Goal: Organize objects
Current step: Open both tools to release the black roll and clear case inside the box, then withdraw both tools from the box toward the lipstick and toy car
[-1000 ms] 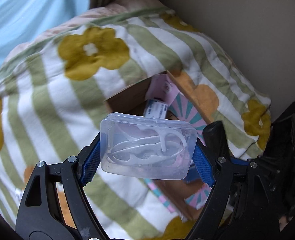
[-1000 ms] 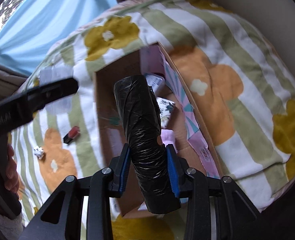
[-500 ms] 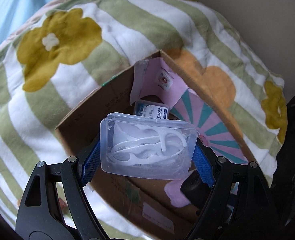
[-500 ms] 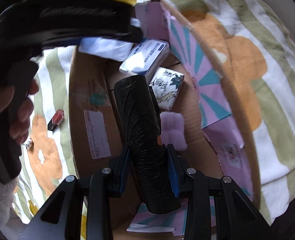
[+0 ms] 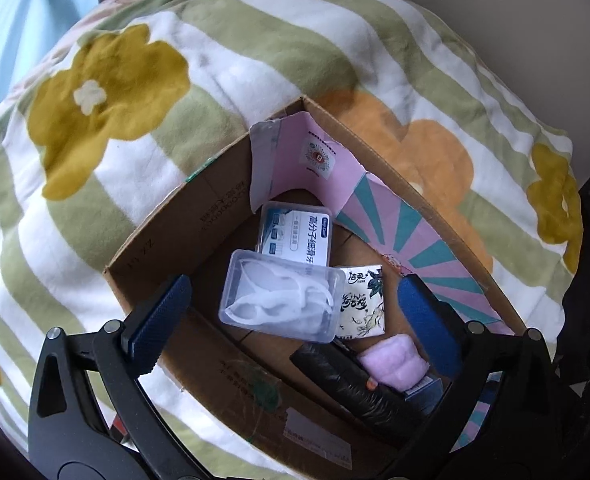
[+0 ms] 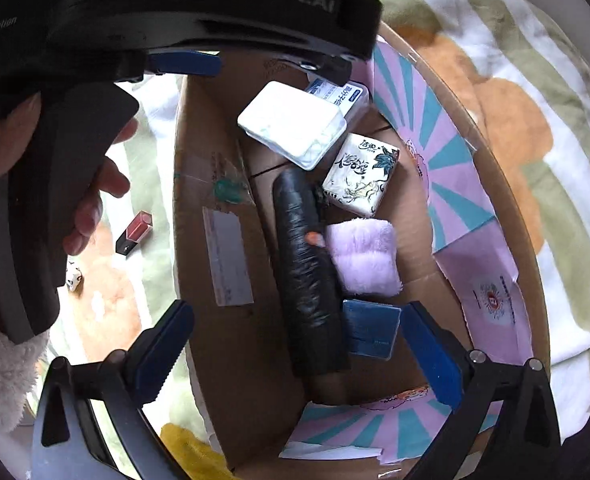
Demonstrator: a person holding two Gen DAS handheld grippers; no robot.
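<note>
left wrist: left claw (image 5: 293, 312) jaws opening, clear plastic floss-pick case (image 5: 281, 296) dropped free into brown cardboard box (image 5: 155, 252) | right wrist: right claw (image 6: 295, 348) jaws opening, black bin-bag roll (image 6: 307, 276) released, lying in box | both stowed; red lipstick (image 6: 134, 233) left on bed

The blanket (image 5: 223, 92) is white with sage-green stripes and mustard and orange flowers; the brown cardboard box (image 5: 167, 240) has a pink lining with teal rays; inside, a clear floss-pick case (image 5: 281, 302), black bag roll (image 6: 307, 272), lilac towel (image 6: 365, 256); red lipstick (image 6: 135, 232) outside.
</note>
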